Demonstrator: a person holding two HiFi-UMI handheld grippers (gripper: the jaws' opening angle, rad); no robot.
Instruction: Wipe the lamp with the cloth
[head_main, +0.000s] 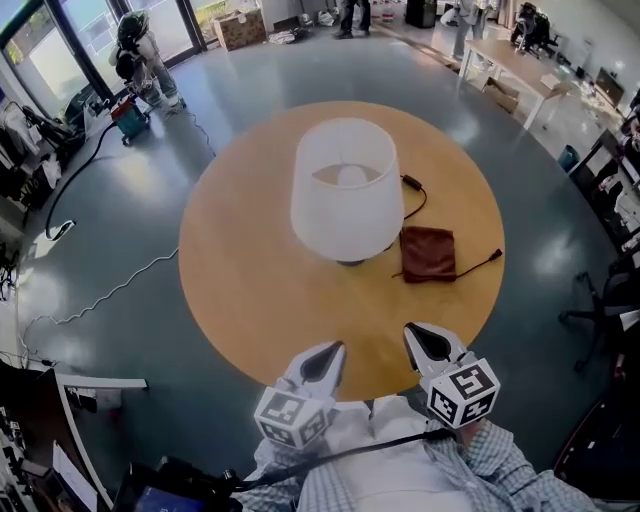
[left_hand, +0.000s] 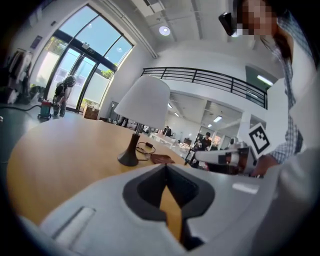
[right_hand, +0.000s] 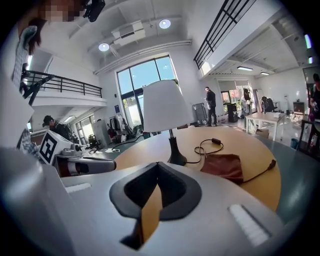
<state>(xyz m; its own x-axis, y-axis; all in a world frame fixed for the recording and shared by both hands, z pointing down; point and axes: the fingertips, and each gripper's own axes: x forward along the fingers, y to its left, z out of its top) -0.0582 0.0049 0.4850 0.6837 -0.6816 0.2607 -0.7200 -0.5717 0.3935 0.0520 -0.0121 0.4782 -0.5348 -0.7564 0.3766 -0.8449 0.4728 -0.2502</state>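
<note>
A lamp (head_main: 346, 190) with a white shade and a dark base stands near the middle of the round wooden table (head_main: 240, 290). Its black cord (head_main: 416, 200) runs off to the right. A folded dark red cloth (head_main: 428, 254) lies flat just right of the lamp base. My left gripper (head_main: 331, 350) and right gripper (head_main: 418, 334) hover side by side over the table's near edge, both shut and holding nothing. The right gripper view shows the lamp (right_hand: 167, 117) ahead and the cloth (right_hand: 222, 166) to its right. In the left gripper view the lamp (left_hand: 142, 110) is ahead, with the cloth (left_hand: 161, 159) behind its base.
Grey floor surrounds the table, with a white cable (head_main: 110, 295) trailing at the left. A long light table (head_main: 525, 68) stands at the far right, and a dark office chair (head_main: 600, 300) at the right edge. Someone works by the glass doors (head_main: 140, 55) at the far left.
</note>
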